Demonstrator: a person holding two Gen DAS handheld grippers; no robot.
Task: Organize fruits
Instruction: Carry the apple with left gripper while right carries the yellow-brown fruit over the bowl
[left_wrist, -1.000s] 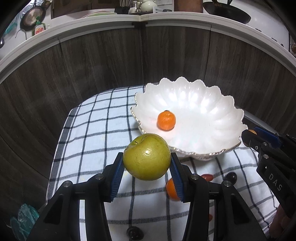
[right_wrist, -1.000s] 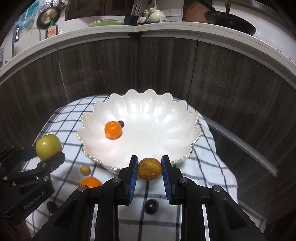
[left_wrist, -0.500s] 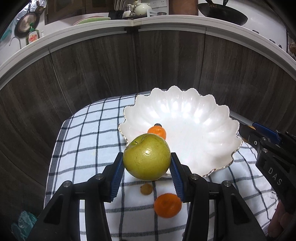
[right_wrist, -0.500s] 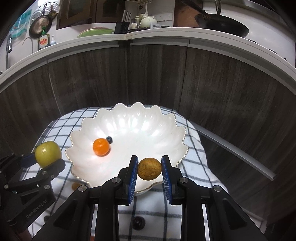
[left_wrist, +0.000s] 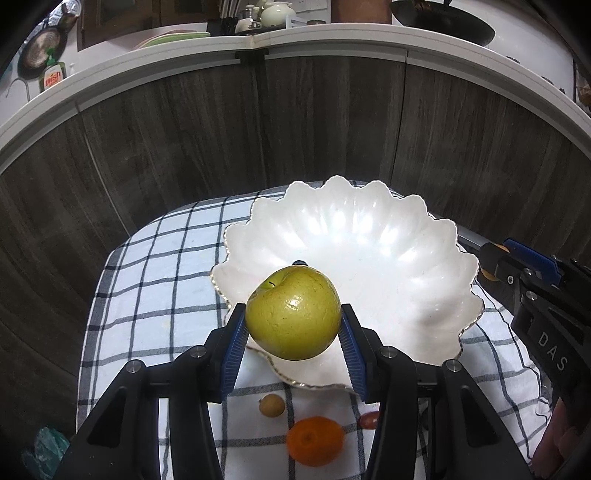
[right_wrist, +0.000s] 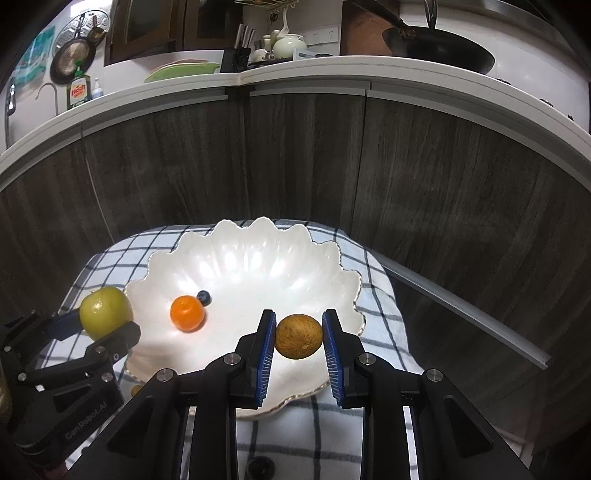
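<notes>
A white scalloped bowl (left_wrist: 388, 258) (right_wrist: 258, 258) stands on a checked cloth (left_wrist: 155, 280) (right_wrist: 373, 295). My left gripper (left_wrist: 293, 332) is shut on a green apple (left_wrist: 293, 314) and holds it over the bowl's near left rim; the apple also shows in the right wrist view (right_wrist: 105, 312). My right gripper (right_wrist: 299, 338) is shut on a small brown round fruit (right_wrist: 298, 336) above the bowl's near right part. An orange mandarin (right_wrist: 187, 312) and a blueberry (right_wrist: 203, 297) lie inside the bowl.
On the cloth in front of the bowl lie a mandarin (left_wrist: 314, 439), a small tan fruit (left_wrist: 271, 405), a reddish fruit (left_wrist: 369, 419) and a dark berry (right_wrist: 260, 467). A dark wood panel wall (left_wrist: 295, 129) curves behind the table.
Both grippers have risen and moved forward over the bowl with their fruits held. The apple now hides the mandarin in the left wrist view.
</notes>
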